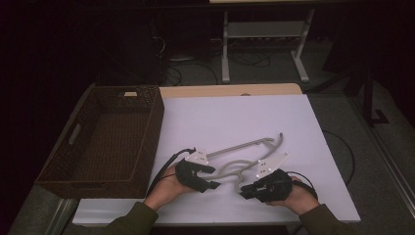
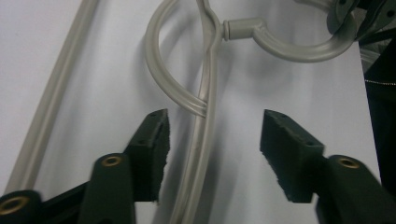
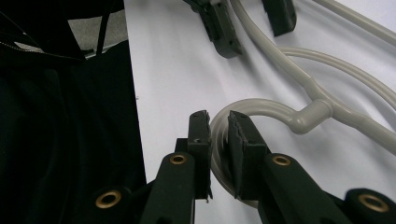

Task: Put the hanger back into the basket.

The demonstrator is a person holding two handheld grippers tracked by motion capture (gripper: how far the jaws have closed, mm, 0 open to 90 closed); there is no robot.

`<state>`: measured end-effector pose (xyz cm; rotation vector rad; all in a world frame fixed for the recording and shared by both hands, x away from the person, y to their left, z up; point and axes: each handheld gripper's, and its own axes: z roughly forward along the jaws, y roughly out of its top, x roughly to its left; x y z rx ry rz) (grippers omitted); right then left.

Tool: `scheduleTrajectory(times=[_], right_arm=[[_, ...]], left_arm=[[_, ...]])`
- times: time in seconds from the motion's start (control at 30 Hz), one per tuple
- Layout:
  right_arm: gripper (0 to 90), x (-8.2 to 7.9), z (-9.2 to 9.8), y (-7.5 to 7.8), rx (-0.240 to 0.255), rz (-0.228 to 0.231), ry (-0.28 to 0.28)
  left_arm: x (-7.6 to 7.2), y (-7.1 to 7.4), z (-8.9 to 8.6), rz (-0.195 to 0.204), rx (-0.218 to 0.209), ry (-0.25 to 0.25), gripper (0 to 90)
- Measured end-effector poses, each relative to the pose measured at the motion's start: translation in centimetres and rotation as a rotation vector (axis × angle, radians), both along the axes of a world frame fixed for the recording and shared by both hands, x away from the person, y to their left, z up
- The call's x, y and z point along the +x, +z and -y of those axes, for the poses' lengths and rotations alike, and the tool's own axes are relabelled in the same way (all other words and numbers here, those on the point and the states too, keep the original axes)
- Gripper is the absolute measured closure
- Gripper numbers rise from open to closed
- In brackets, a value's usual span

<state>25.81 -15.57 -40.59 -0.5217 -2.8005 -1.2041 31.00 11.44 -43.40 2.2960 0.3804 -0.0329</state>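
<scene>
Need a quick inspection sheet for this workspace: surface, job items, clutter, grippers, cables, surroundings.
Surface: white table top, wooden edge at the far side.
Job's things: grey clothes hanger lying flat.
Clutter: empty wicker basket at the left.
Grippers: left gripper open, its jaws straddling a hanger arm; right gripper shut on the hanger's hook.
Cables: black cable trailing from the left gripper.
Surroundings: dark floor, metal table legs beyond.

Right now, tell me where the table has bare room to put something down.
Free: the white sheet beyond the hanger, and inside the wicker basket. Crowded: the near edge, where the left gripper and right gripper meet the hanger.
</scene>
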Motion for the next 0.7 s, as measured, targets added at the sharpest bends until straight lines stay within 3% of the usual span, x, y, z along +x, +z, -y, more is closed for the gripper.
scheduleTrajectory(times=[0.4,0.7], right_arm=[[79.2,-0.05,0.02,0.56,0.02,0.008,-0.002],[79.3,-0.05,0.07,0.7,0.023,0.015,0.011]], left_arm=[[0.56,-0.16,0.18,-0.034,0.048,0.0,64.3],[0.94,-0.25,0.08,-0.045,0.044,-0.001,76.2]])
